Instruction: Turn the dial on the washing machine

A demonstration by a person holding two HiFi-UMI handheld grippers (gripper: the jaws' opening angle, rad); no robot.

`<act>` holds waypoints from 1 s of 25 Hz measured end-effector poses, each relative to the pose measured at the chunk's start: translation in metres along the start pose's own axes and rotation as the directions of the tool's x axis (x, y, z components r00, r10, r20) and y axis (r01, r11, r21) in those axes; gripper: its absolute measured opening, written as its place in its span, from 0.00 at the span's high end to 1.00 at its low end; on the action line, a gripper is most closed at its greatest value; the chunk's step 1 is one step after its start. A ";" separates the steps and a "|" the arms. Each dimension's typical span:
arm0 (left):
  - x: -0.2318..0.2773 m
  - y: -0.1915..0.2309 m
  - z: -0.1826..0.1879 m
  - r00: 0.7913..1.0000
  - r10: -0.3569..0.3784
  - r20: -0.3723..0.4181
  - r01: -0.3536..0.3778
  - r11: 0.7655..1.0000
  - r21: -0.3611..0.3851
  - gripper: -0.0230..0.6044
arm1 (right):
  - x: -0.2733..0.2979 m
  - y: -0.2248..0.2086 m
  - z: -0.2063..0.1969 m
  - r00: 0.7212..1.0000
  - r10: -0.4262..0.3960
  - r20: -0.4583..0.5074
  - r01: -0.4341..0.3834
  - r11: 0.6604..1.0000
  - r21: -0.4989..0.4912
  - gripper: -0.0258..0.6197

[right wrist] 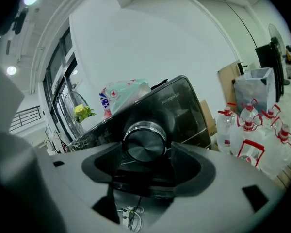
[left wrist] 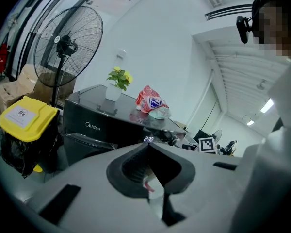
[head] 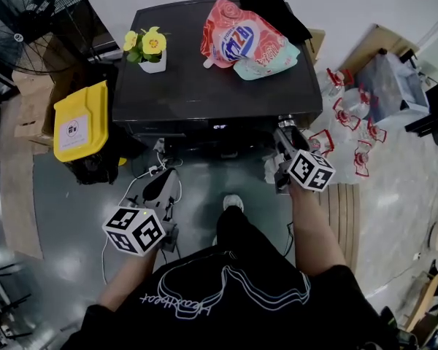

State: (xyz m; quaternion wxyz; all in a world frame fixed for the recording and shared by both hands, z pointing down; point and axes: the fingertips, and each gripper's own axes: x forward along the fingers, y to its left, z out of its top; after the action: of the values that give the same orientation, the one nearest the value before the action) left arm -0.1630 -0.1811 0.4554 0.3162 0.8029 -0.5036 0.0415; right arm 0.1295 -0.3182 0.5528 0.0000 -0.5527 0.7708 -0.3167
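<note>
The dial (right wrist: 145,141) sits at the right end of the black washing machine's (head: 204,86) front panel. The right gripper's (right wrist: 146,152) jaws stand on either side of it, slightly released. The left gripper (left wrist: 148,145) is near, its jaws clenched on nothing. On the machine's top stand a flower pot (head: 152,49) and a detergent pouch (head: 241,39). A yellow-lidded bin (head: 80,120) and a fan (head: 36,20) are to the left and water bottles (head: 347,115) to the right, on a grey floor (head: 73,217).

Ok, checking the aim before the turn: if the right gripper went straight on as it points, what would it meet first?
The dial on the washer front. It sits dead ahead between the right gripper's open jaws, seemingly already within the tips, though depth is unclear.
</note>
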 end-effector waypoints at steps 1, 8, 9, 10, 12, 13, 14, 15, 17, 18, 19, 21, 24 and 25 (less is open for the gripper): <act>-0.001 0.000 0.000 1.000 -0.001 -0.001 0.001 1.000 -0.001 0.96 | -0.002 0.000 -0.001 1.000 -0.004 -0.001 0.004 1.000 -0.010 0.45; -0.010 -0.011 0.002 1.000 -0.023 -0.002 0.023 1.000 -0.006 0.96 | -0.034 0.029 0.007 0.998 0.017 -0.055 -0.029 0.973 -0.231 0.40; -0.012 -0.015 0.002 1.000 -0.030 -0.005 0.030 1.000 -0.005 0.96 | -0.041 0.040 0.007 0.996 0.027 -0.081 -0.049 0.958 -0.283 0.41; -0.015 -0.019 0.001 0.999 -0.038 -0.009 0.038 0.999 -0.003 0.96 | -0.050 0.053 0.007 0.993 0.041 -0.107 -0.074 0.942 -0.328 0.44; -0.021 -0.028 0.001 0.998 -0.058 -0.014 0.058 0.998 0.004 0.96 | -0.070 0.082 0.010 0.987 0.090 -0.136 -0.137 0.911 -0.389 0.50; -0.024 -0.032 0.002 0.998 -0.068 -0.016 0.068 0.998 0.010 0.96 | -0.081 0.099 0.012 0.982 0.126 -0.138 -0.172 0.899 -0.402 0.55; -0.028 -0.037 0.003 0.997 -0.078 -0.015 0.079 0.997 0.016 0.96 | -0.093 0.115 0.015 0.977 0.164 -0.136 -0.206 0.891 -0.405 0.59; -0.031 -0.043 0.004 0.996 -0.091 -0.013 0.091 0.996 0.024 0.96 | -0.105 0.129 0.018 0.971 0.200 -0.130 -0.236 0.887 -0.397 0.62; -0.040 -0.057 0.007 0.992 -0.125 -0.003 0.125 0.991 0.049 0.96 | -0.130 0.152 0.025 0.958 0.266 -0.106 -0.286 0.888 -0.359 0.69; -0.046 -0.065 0.008 0.989 -0.145 0.002 0.145 0.987 0.068 0.96 | -0.143 0.161 0.028 0.951 0.295 -0.088 -0.307 0.889 -0.340 0.73; -0.052 -0.074 0.009 0.986 -0.166 0.007 0.164 0.983 0.087 0.96 | -0.155 0.171 0.032 0.945 0.321 -0.071 -0.326 0.888 -0.325 0.78; -0.064 -0.091 0.012 0.978 -0.206 0.015 0.203 0.973 0.113 0.96 | -0.178 0.188 0.036 0.930 0.365 -0.046 -0.361 0.880 -0.308 0.87; -0.082 -0.115 0.019 0.964 -0.265 0.028 0.259 0.955 0.143 0.96 | -0.209 0.211 0.039 0.905 0.425 -0.025 -0.411 0.857 -0.309 0.95; -0.089 -0.123 0.023 0.958 -0.284 0.034 0.275 0.949 0.154 0.96 | -0.218 0.218 0.040 0.898 0.439 -0.022 -0.423 0.849 -0.316 0.95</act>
State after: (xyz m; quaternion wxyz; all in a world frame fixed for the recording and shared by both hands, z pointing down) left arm -0.1092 -0.0881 0.3459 0.2445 0.8882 -0.3889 0.0111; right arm 0.0425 -0.1106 0.3381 0.0030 -0.3664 0.9151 -0.1684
